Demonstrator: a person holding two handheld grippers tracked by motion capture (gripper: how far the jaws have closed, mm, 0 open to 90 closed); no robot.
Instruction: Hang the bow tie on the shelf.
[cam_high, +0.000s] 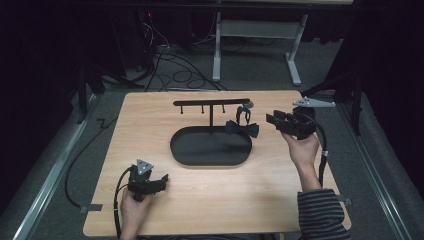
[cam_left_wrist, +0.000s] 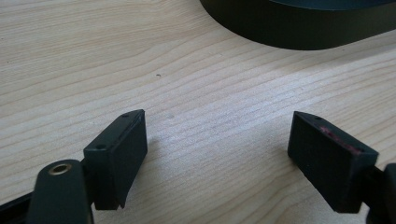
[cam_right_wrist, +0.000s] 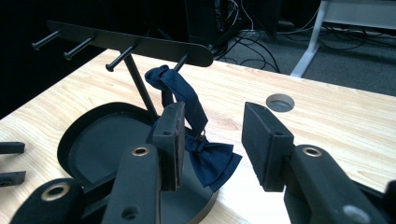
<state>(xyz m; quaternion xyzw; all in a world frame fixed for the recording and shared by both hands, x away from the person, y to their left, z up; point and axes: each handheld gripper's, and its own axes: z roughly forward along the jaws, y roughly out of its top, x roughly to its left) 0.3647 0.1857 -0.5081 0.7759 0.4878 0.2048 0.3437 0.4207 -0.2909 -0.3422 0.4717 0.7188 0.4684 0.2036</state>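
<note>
From the high view we see the whole layout: a pale wooden table (cam_high: 200, 200), a black stand with an oval tray base (cam_high: 210, 146) and a flat bar of pegs (cam_high: 210, 102) on a thin post, and a dark bow tie (cam_high: 242, 128) hanging by its strap from the peg at the bar's right end, its bow resting at the tray's right rim. The right gripper (cam_high: 274, 120) sits just right of the tie; the left gripper (cam_high: 162, 179) rests well apart at the table's near left.

The right gripper view adds what the high view cannot: the tie (cam_right_wrist: 212, 161) is navy woven cloth, its strap looped over a round-headed peg, and a round hole (cam_right_wrist: 280, 102) is cut in the tabletop. Here we see the right gripper (cam_right_wrist: 210, 140) with jaws moderately apart, nothing pressed between the pads; the tie lies beyond them.

The left gripper view shows fine wood grain, the tray's smooth matte wall (cam_left_wrist: 299, 32), and the left gripper (cam_left_wrist: 217, 156) spread wide over bare wood.
</note>
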